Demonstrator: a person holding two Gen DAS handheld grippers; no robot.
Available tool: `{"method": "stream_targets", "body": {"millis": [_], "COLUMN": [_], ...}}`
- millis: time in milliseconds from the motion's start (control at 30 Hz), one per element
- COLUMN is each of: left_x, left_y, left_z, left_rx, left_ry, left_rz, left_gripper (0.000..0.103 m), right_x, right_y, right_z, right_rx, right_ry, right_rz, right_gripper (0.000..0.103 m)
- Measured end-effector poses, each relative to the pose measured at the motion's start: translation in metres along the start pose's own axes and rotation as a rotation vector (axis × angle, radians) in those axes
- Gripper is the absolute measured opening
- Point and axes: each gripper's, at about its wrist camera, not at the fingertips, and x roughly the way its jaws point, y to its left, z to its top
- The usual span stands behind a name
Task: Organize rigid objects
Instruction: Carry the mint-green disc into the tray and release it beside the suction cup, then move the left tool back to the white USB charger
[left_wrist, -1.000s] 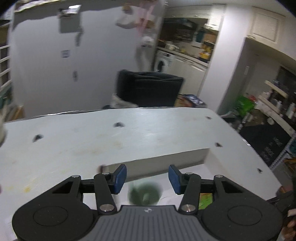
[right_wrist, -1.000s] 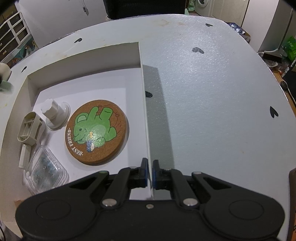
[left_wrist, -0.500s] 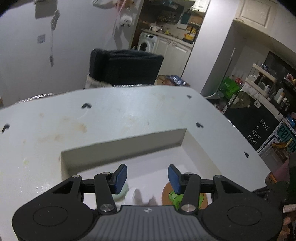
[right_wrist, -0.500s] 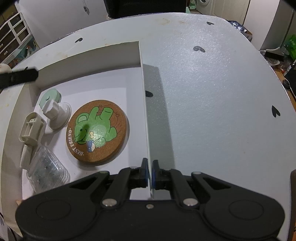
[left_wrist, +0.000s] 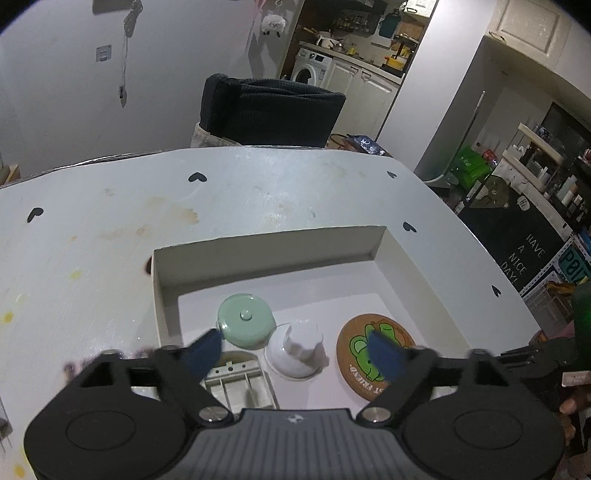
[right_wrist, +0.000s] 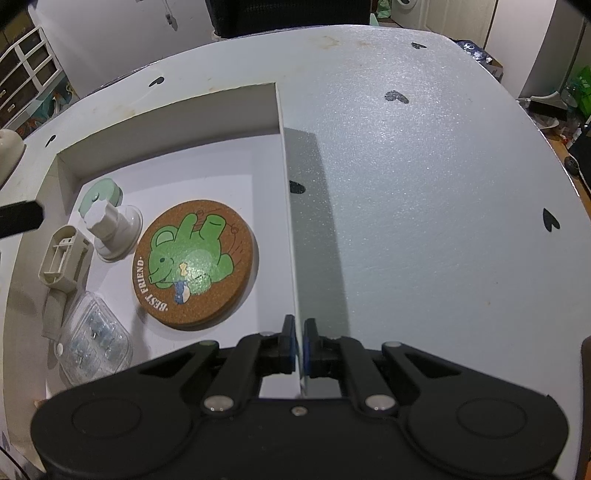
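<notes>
two grippers: right gripper clamps the box wall, which runs straight ahead; left gripper spread wide, empty, above the box contents.

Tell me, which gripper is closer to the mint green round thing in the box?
Left. The left gripper hovers open just over the mint green disc; the right gripper clamps the box wall across the box.

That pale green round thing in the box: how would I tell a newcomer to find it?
Start at the shallow white cardboard box on the white table. Look in its far left corner, just behind the white plastic suction cup. The pale green round case lies there, the only green-bodied item apart from the much larger round cork coaster.
</notes>
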Motion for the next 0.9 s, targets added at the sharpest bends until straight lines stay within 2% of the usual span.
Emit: {"method": "stream_targets", "body": {"millis": [100,400,633,900], "left_x": [-0.006,-0.03,-0.054,-0.076], "left_y": [0.001,0.011,0.035,0.076], "left_z": [-0.003,-0.019,-0.034,-0.053], "left_rx": [-0.005,-0.013,-0.046,-0.12], "left_ry": [0.0,-0.012,-0.033,-0.05], "left_rz": [-0.008,-0.008,0.03,0.112], "left_gripper": [0.103,0.103,0.103,0.103], "right_x": [0.0,0.0,0.0,0.0], "right_y": [0.0,0.003,0.006,0.01], "right_z": [0.0,-0.001,-0.003,-0.006], "right_rx": [0.0,0.003,0.005,0.018], "right_ry": [-0.001,-0.009,-0.019,-0.029], "right_rz": [-0.001,-0.013,-0.026,-0.042], "right_gripper": [0.005,0.006,0.007,0.008]}}
